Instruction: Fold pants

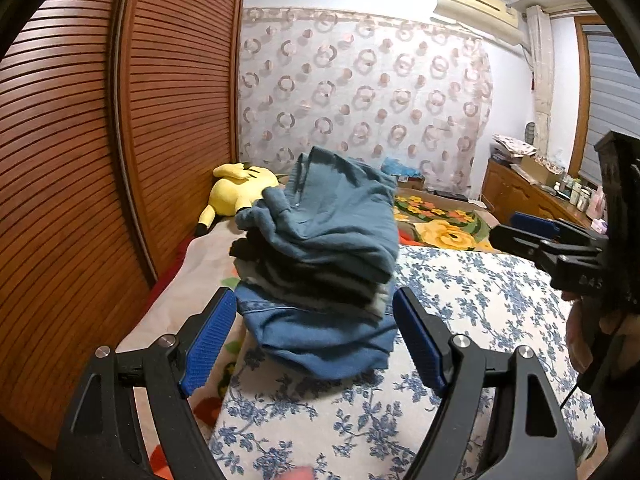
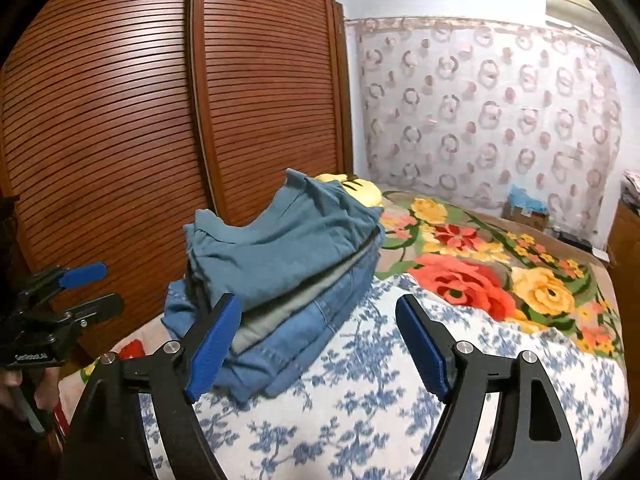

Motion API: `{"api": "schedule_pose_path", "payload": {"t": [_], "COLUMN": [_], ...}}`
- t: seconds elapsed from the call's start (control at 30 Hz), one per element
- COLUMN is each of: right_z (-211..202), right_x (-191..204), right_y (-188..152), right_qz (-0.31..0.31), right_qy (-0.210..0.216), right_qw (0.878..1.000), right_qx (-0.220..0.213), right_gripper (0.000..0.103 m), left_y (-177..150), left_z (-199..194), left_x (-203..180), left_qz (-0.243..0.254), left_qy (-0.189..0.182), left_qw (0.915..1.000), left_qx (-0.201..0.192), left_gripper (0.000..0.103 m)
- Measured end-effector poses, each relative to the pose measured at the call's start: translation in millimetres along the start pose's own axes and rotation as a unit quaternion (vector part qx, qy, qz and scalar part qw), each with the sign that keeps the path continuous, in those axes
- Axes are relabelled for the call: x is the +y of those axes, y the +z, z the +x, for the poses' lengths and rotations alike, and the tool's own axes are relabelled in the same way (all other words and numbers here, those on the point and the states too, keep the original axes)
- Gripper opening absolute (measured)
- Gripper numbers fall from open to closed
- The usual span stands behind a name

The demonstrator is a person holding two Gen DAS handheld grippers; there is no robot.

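Two grippers: both held over the near end of the bed, each with its blue-padded fingers spread wide and nothing between them.
Left gripper (image 1: 314, 336): nearest the onlooker on the wardrobe side; its jaws stand apart on either side of the stack's near edge, pads clear of the cloth as far as can be told.
Right gripper (image 2: 318, 340): level with the left one, jaws equally wide; its left pad (image 2: 214, 346) overlaps the stack's near corner in the picture, contact uncertain.
Floral sheet (image 1: 460, 300): white cloth with blue flower print, covering the near part of the bed beneath both grippers.
Stack of folded pants (image 1: 320, 264): lies on the bed at the sheet's wardrobe-side edge; a denim-blue pair at the bottom, grey and dark layers in the middle.
Top pants (image 2: 288, 240): teal-blue, folded, resting on the stack with the far end rumpled and raised.
Flowered blanket (image 2: 492, 268): red, yellow and green blooms, spread over the bed beyond the sheet.
Yellow plush toy (image 1: 236, 192): on the bed behind the stack, beside the wardrobe.
Wardrobe (image 1: 100, 120): brown louvred doors along the bed's left side.
Curtain (image 1: 360, 92): pale, ring-patterned, hanging at the far end of the bed.
Air conditioner (image 1: 476, 8): on the wall above the curtain.
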State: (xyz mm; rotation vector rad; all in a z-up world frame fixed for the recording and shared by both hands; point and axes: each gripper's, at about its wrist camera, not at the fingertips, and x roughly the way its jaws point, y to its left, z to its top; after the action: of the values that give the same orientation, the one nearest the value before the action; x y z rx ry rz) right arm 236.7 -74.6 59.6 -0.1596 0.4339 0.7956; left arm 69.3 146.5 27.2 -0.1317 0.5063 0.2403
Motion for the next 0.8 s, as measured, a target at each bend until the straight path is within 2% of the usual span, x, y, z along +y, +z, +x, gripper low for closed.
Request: {"api": "schedule_pose_path", "payload": {"t": [0.57, 0.8], "right_z": [-75, -103], "right_x": [19, 23], "right_y": [-49, -64], "right_qz": [0.031, 0.053], "right_qy": [-0.046, -0.081], "right_qw": [0.998, 0.995], "right_qx": [-0.013, -0.018], "right_gripper": [0.087, 0.087], "left_y": [-20, -31], "left_z": [-16, -19], "left_x": [-42, -65], "left_qz": [0.036, 0.053], "left_qy": [-0.042, -0.066], "left_qw": [0.9985, 0.9964], "left_qx": [0.001, 0.004], "left_gripper": [0.081, 0.081]}}
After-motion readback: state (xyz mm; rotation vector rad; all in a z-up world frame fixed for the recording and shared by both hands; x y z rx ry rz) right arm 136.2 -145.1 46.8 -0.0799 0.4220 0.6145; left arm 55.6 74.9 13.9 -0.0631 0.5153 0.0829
